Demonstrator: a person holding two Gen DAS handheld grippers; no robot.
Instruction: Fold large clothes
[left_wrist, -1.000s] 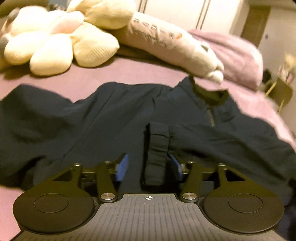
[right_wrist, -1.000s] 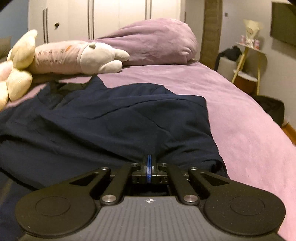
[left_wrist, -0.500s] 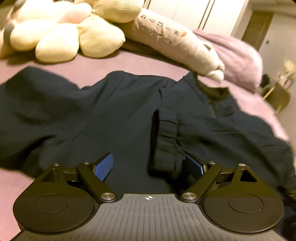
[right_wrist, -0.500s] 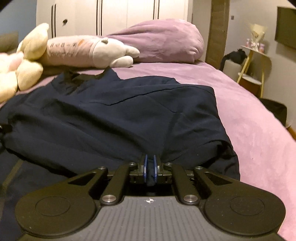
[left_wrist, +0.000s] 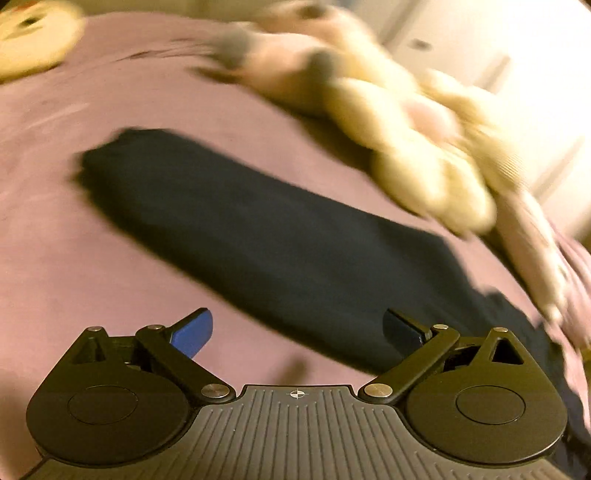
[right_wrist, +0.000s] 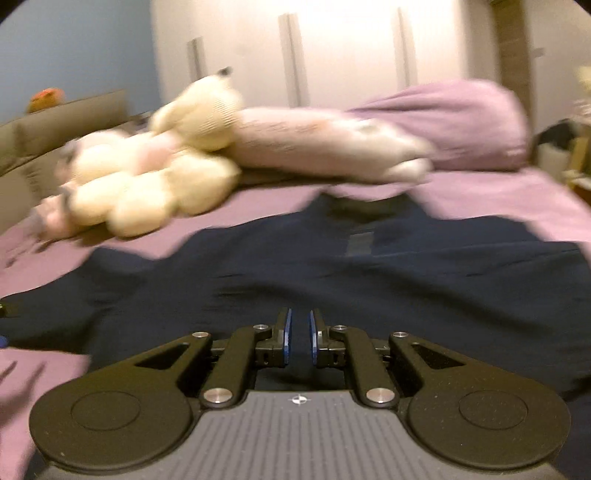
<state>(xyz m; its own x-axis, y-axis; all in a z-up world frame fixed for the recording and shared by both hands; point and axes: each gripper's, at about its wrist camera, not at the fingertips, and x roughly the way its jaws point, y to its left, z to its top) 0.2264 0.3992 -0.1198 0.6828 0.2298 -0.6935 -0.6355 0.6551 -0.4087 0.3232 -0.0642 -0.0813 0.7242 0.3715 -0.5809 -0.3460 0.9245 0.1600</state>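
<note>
A dark navy jacket (right_wrist: 369, 273) lies spread on the purple bed (right_wrist: 498, 195). In the left wrist view one long sleeve (left_wrist: 258, 236) stretches out to the left over the sheet. My left gripper (left_wrist: 297, 332) is wide open and empty, just above the near edge of that sleeve. My right gripper (right_wrist: 298, 336) hovers over the jacket's body; its blue pads stand a narrow gap apart with nothing between them. Both views are blurred by motion.
Cream and pink plush toys (right_wrist: 155, 177) lie along the far side of the bed, also in the left wrist view (left_wrist: 424, 140). A purple pillow (right_wrist: 454, 122) is at the back right. White wardrobe doors (right_wrist: 332, 55) stand behind.
My left gripper let go of the folded sleeve cuff, opened wide and swung left to the other sleeve. My right gripper released the jacket's edge, opened slightly and moved over the body.
</note>
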